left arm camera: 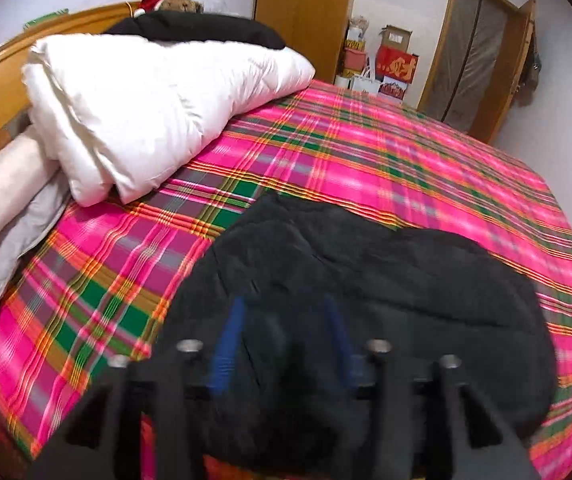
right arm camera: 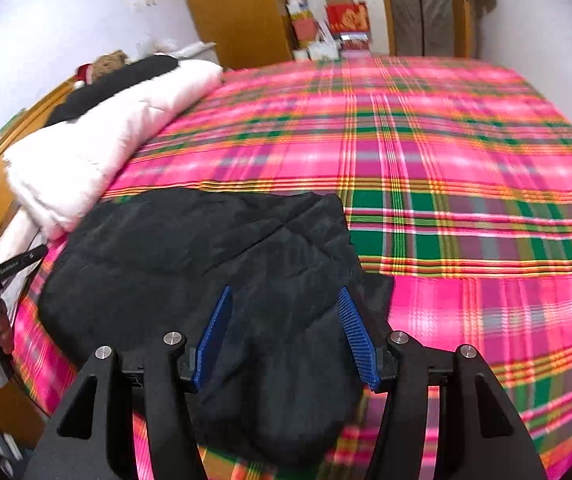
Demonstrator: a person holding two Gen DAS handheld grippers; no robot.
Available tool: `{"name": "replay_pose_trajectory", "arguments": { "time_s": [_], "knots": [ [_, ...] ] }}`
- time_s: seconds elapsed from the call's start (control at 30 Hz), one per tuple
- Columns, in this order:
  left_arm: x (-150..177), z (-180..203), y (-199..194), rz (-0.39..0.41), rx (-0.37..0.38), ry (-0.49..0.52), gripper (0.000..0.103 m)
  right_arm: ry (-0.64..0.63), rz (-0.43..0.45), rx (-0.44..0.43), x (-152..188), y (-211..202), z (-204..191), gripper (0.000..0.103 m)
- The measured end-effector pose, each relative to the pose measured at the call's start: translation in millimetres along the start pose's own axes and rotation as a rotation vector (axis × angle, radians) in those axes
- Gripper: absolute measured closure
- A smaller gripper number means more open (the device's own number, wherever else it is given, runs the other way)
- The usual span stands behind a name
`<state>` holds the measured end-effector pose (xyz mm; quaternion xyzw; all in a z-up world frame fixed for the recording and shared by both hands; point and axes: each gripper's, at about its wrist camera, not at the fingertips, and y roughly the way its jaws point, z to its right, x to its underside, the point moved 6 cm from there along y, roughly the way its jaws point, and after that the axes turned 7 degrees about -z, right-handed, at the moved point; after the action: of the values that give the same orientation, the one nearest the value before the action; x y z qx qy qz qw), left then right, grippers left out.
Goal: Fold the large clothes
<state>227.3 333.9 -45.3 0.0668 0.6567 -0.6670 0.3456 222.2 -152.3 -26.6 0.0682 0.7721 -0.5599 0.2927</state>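
Your right gripper [right arm camera: 284, 340] and left gripper [left arm camera: 286, 340] both hang jaws apart over the black jacket [right arm camera: 206, 256], holding nothing. It lies bunched at the near edge of the plaid bedspread [right arm camera: 465, 160]; pinch one slippery layer and the fold could slide towards the white duvet [right arm camera: 98, 144] beyond

Even, bright indoor light, soft shadows — both views smeared by motion blur. Fisheye bends the bed [left arm camera: 405, 168] edges; left gripper [left arm camera: 286, 312] badly defocused.

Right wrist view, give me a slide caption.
Open right gripper poised over a black jacket on a plaid bed.
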Motion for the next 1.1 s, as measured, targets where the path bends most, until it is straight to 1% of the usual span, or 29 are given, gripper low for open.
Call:
{"name": "replay_pose_trajectory", "arguments": {
  "time_s": [0.03, 0.13, 0.23, 0.3, 0.43, 0.47, 0.5, 0.53, 0.57, 0.67, 0.73, 0.8, 0.9, 1.1],
  "knots": [
    [8.7, 6.8, -15.5, 0.012, 0.006, 0.006, 0.053, -0.015, 0.008, 0.001, 6.2, -13.0, -5.4, 0.047],
    [34.2, 26.7, -55.8, 0.026, 0.028, 0.013, 0.042, -0.038, 0.033, -0.005, 25.5, -45.3, -17.5, 0.047],
    [56.7, 45.8, -91.5, 0.034, 0.046, 0.021, 0.037, -0.044, 0.053, -0.035, 47.7, -77.3, -31.3, 0.047],
    [70.8, 55.3, -111.8, 0.041, 0.057, 0.022, 0.036, -0.063, 0.061, -0.049, 59.1, -92.3, -40.3, 0.047],
    [100.8, 73.2, -146.0, 0.048, 0.060, 0.034, 0.035, -0.112, 0.083, -0.037, 83.1, -118.0, -58.4, 0.047],
    [108.1, 77.0, -153.8, 0.054, 0.056, 0.040, 0.035, -0.122, 0.085, -0.044, 90.8, -124.0, -64.0, 0.046],
    [114.8, 81.6, -160.2, 0.059, 0.052, 0.044, 0.035, -0.132, 0.086, -0.045, 98.0, -128.9, -68.5, 0.041],
    [121.7, 85.2, -165.6, 0.059, 0.049, 0.050, 0.034, -0.142, 0.089, -0.041, 104.7, -132.9, -71.9, 0.038],
    [128.6, 88.6, -169.9, 0.054, 0.049, 0.054, 0.034, -0.150, 0.091, -0.042, 109.3, -135.5, -73.9, 0.037],
    [148.6, 99.2, -177.7, 0.032, 0.069, 0.059, 0.034, -0.177, 0.094, -0.031, 125.9, -142.9, -80.1, 0.037],
    [161.1, 106.8, -179.5, 0.025, 0.084, 0.076, 0.034, -0.181, 0.082, -0.034, 133.6, -142.1, -80.5, 0.036],
    [172.7, 114.3, -178.8, 0.015, 0.071, 0.097, 0.034, -0.174, 0.063, -0.017, 138.5, -138.0, -77.6, 0.036],
    [183.4, 123.3, -175.0, 0.010, 0.040, 0.129, 0.034, -0.160, 0.050, -0.015, 142.3, -133.5, -73.3, 0.036],
    [193.8, 130.5, -159.6, -0.044, 0.012, 0.145, 0.034, -0.171, 0.025, -0.010, 147.6, -123.8, -73.3, 0.036]
  ]
}}
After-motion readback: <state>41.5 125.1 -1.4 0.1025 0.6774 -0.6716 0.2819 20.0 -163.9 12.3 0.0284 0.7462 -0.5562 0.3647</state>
